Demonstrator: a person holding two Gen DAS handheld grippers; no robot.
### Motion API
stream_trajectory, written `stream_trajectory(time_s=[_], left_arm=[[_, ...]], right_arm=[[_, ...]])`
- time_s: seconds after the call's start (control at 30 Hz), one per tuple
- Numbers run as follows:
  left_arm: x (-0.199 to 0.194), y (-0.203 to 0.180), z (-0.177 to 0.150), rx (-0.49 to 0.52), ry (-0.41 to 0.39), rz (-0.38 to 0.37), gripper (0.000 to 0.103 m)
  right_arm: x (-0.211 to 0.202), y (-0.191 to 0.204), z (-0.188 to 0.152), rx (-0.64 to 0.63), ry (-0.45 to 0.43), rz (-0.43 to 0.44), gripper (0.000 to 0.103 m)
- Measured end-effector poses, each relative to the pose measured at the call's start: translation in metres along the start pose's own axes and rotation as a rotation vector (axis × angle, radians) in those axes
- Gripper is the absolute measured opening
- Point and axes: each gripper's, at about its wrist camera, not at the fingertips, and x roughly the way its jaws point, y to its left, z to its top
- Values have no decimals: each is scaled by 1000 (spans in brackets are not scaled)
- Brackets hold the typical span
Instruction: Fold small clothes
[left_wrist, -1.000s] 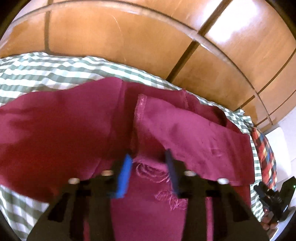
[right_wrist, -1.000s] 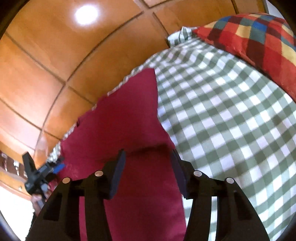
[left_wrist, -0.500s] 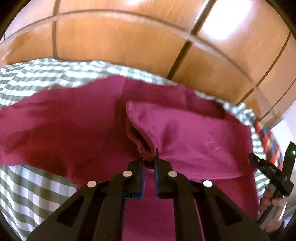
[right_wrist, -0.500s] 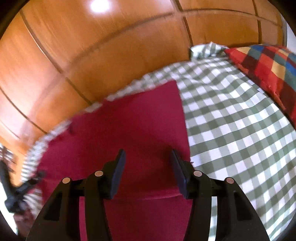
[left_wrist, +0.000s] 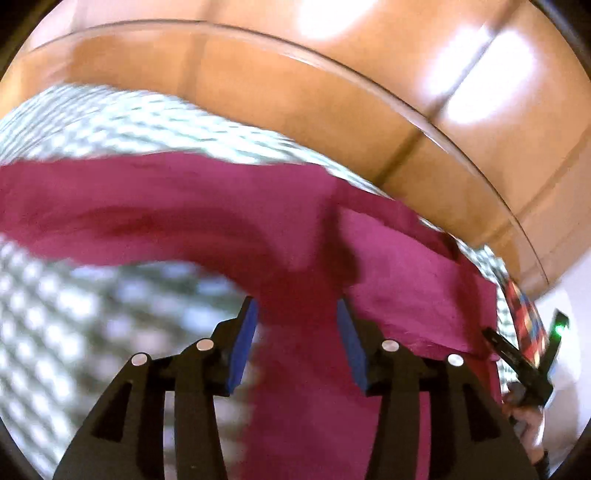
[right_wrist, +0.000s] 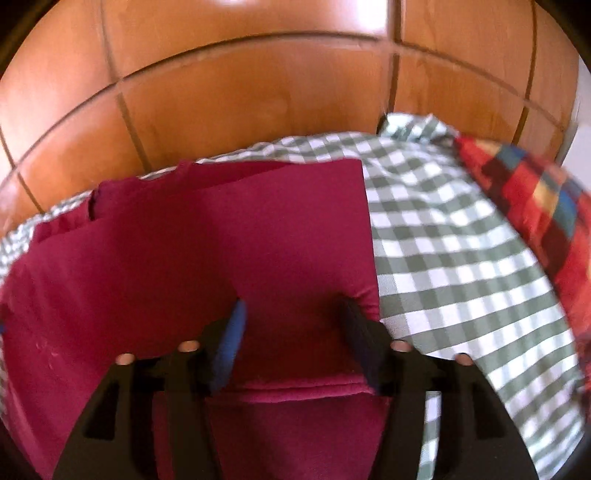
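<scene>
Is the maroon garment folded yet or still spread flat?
Partly folded: the maroon garment shows stacked layers with a doubled edge near the right gripper; its left part still spreads over the checked sheet.

Both my feeds are bright and warm. White glare blows out patches of the glossy wooden panels (left_wrist: 476, 92), strongest at the top of the left view. That left picture is badly motion-smeared: the checked bedsheet (left_wrist: 55, 332) dissolves into soft blobs. My right view is sharper, blurring toward the patchwork cushion (right_wrist: 546, 206). Fisheye bending curves every panel seam, and black vignette rings the corners.
</scene>
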Motion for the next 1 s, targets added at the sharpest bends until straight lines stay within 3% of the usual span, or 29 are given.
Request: stream_trajectory(time_s=[0.2, 0.27, 0.47, 0.6, 0.77, 1.0], left_arm=[[-41, 105, 0, -251, -84, 85, 52], [-56, 139, 0, -333, -132, 98, 62], [-79, 202, 0, -450, -202, 150, 70], [-86, 227, -1, -490, -221, 129, 70], [-88, 246, -1, -561, -237, 77, 69], [-83, 251, 3, -574, -240, 74, 69]], right_arm=[[-34, 38, -12, -66, -54, 89, 77], [-35, 56, -19, -111, -44, 104, 77], [-19, 95, -37, -182, 4, 84, 83], [-10, 101, -46, -198, 8, 49, 91], [-1, 95, -43, -159, 49, 95, 99], [-2, 98, -45, -165, 39, 94, 99]])
